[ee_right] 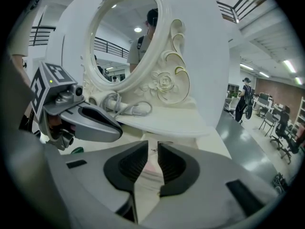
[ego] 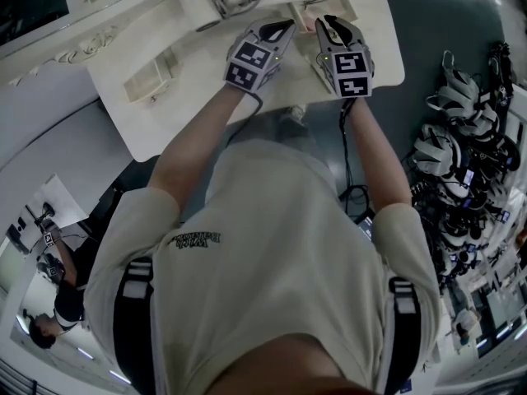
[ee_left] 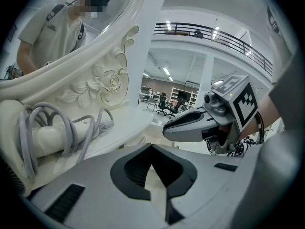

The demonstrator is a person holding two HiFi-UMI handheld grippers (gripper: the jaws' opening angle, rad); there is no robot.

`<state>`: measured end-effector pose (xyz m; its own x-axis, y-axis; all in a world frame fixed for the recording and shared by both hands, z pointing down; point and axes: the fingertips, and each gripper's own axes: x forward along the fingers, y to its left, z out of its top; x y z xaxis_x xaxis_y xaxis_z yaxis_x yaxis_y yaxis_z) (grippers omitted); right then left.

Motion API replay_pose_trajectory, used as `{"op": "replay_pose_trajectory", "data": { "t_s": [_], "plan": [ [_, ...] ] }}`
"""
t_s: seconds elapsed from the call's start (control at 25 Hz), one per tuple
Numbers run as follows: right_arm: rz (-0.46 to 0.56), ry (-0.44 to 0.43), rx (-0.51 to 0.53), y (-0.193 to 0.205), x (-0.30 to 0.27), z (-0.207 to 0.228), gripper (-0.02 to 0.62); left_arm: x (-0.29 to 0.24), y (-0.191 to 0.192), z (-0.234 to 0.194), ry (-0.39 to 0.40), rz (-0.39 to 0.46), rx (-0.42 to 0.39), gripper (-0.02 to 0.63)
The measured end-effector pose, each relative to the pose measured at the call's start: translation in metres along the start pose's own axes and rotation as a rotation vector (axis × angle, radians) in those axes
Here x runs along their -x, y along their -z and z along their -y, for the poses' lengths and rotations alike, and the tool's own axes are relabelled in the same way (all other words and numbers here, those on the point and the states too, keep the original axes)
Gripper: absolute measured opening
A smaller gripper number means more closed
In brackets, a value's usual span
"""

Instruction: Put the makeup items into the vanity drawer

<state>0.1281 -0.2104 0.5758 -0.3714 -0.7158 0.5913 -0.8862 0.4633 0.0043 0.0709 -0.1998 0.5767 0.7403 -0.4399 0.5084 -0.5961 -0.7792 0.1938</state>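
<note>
Makeup item: pale pink, flat (ee_right: 151,171), glimpsed through gap of right hand-held gripper (ee_right: 155,149); apparently lying in small open cream drawer (ego: 344,11) toward back right corner of cream desk (ego: 189,97). Right jaws slightly apart, pressing nothing. Left hand-held gripper (ee_left: 151,146) closed, empty, just beside. Step, judged: releasing into drawer. Next: lift clear without snagging item, then fetch another.
</note>
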Motion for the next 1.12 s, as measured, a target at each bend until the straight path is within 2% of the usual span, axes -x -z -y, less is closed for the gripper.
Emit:
{"op": "replay_pose_trajectory", "data": {
  "t_s": [0.4, 0.52, 0.68, 0.84, 1.12],
  "plan": [
    [0.082, 0.029, 0.020, -0.034, 0.025, 0.001, 0.049, 0.019, -0.027, 0.003, -0.012, 0.056, 0.000, 0.006],
    [0.130, 0.047, 0.052, -0.055, 0.041, 0.001, 0.032, 0.029, -0.049, 0.007, -0.007, 0.098, 0.007, 0.006],
    [0.200, 0.053, 0.063, -0.082, 0.068, -0.004, 0.032, 0.048, -0.081, 0.018, -0.001, 0.160, -0.026, 0.006],
    [0.281, 0.051, 0.078, -0.116, 0.104, -0.013, 0.008, 0.073, -0.116, 0.029, 0.010, 0.234, -0.015, 0.006],
    [0.421, 0.067, 0.099, -0.161, 0.177, -0.027, 0.008, 0.127, -0.164, 0.063, 0.030, 0.335, -0.120, 0.006]
  ]
}}
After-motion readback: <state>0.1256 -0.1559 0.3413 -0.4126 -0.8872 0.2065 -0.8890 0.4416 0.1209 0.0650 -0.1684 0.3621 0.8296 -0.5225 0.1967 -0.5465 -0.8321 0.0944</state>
